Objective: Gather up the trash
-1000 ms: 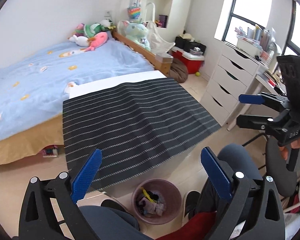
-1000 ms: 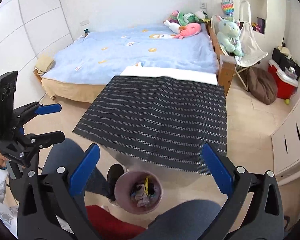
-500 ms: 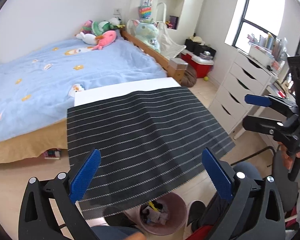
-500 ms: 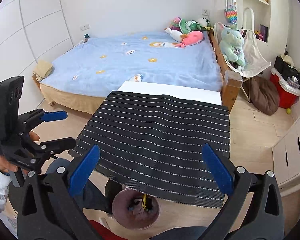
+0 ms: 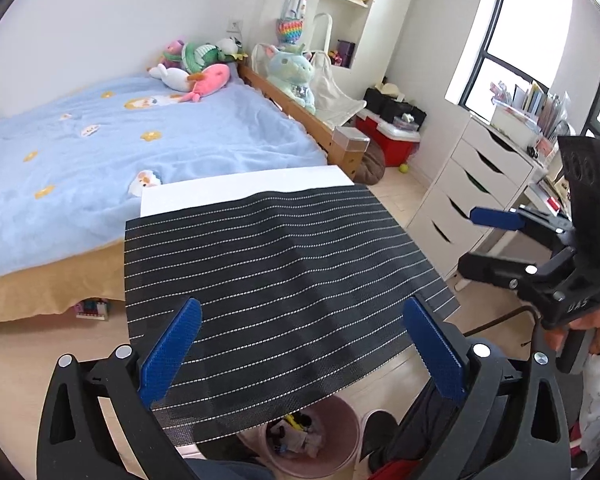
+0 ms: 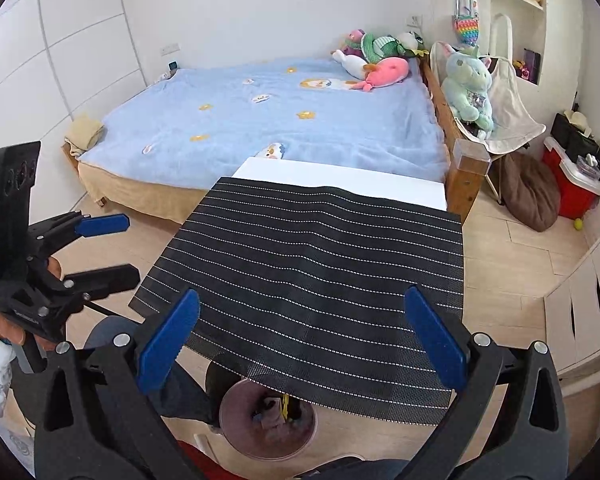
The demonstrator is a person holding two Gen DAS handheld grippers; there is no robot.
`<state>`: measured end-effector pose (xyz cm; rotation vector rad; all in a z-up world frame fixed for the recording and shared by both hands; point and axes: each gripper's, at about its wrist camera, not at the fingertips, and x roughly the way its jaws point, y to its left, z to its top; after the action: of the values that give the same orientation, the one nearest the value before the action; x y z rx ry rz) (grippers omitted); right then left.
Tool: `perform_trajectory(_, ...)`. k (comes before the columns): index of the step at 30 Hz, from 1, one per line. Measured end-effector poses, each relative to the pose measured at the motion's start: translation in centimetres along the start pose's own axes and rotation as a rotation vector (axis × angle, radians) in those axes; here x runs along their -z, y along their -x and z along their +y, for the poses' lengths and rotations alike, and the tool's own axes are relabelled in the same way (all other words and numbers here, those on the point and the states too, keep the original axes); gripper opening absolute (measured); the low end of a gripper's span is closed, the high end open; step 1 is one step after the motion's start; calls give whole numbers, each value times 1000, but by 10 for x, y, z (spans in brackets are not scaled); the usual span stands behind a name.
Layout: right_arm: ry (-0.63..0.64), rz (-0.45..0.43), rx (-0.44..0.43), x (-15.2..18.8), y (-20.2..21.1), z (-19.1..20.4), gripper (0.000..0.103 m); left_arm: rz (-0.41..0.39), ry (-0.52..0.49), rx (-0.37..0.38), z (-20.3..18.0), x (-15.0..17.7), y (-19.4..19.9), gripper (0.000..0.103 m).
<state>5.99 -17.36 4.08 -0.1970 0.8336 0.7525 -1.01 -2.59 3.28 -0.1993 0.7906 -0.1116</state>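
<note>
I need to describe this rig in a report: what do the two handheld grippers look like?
Both are alike. The left gripper and right gripper have black plastic frames with triangular cut-outs and silver bolts. Each carries two flat blue fingers with toothed edges. The right gripper carries a black box with round holes and a green light. Bare hands hold them; no cables show.

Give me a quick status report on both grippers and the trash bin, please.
Left gripper open, empty. Right gripper open, empty. Pink trash bin on the floor below, holding trash, partly hidden under the striped black mat.
</note>
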Motion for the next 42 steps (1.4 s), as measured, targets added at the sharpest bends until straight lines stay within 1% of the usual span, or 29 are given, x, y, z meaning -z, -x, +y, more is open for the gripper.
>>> perform_trajectory(8, 1, 17, 1, 3, -6, 0, 100, -19, -4, 18, -4, 0, 1, 97)
perform_trajectory(42, 2, 26, 0, 6, -11, 0, 100, -6, -16, 10, -6, 1, -4, 97)
